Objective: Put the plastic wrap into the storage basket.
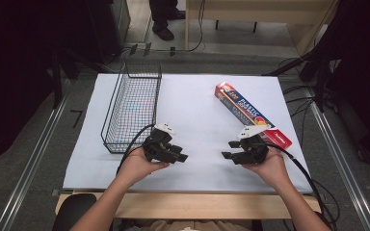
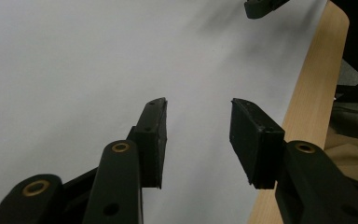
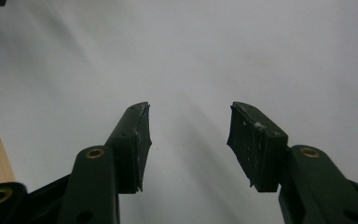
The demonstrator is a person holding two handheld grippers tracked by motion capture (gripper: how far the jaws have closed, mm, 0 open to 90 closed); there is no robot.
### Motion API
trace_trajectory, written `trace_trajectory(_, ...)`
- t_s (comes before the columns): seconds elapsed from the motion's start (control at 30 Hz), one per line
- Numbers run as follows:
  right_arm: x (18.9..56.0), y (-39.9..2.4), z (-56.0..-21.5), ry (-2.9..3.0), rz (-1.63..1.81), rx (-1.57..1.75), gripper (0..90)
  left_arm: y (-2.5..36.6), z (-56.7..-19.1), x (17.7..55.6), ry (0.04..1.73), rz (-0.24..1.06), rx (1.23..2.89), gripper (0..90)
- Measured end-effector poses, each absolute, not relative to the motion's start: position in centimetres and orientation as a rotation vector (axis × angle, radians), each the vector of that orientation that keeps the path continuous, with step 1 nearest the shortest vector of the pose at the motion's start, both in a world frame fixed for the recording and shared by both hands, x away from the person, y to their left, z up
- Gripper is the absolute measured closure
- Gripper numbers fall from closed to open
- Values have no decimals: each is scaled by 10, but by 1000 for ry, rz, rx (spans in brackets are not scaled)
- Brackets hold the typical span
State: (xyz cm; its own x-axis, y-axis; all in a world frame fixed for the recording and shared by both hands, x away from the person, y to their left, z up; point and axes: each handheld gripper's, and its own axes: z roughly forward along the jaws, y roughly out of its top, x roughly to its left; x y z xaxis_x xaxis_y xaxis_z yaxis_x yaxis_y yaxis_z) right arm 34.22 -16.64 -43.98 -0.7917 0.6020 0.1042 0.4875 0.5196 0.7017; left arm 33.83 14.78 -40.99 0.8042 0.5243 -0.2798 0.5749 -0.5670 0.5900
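Both hands rest near the tabletop's [image 1: 192, 101] front edge. Left claw [image 1: 182, 157] and right claw [image 1: 227, 149] stand apart with nothing between them. Just behind the right claw lies the wrap box [image 1: 250, 113]; the wire basket [image 1: 132, 106] waits at the left, probably to receive it.

My worktop [image 1: 197, 202], a pale wooden slab, carries a white sheet [image 1: 192, 120] covering nearly all of it. On the sheet a black wire basket [image 1: 132, 108] stands at the left, and a long red box of plastic wrap [image 1: 250, 113] lies slanted at the right, well apart.
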Motion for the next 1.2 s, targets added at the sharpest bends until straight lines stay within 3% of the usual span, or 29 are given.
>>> trace_trajectory(0.13,343,-165,-440,2598,1151,950,493,147,-413,338,766,-34,2311,430)
trace_trajectory(0.27,343,-167,-441,2599,1129,943,451,147,-414,339,786,-34,2306,399)
trace_trajectory(0.77,342,-172,-443,2610,1133,987,392,149,-416,344,804,-39,2315,373)
trace_trajectory(1.2,342,-173,-443,2599,1134,997,392,148,-418,346,808,-34,2335,368)
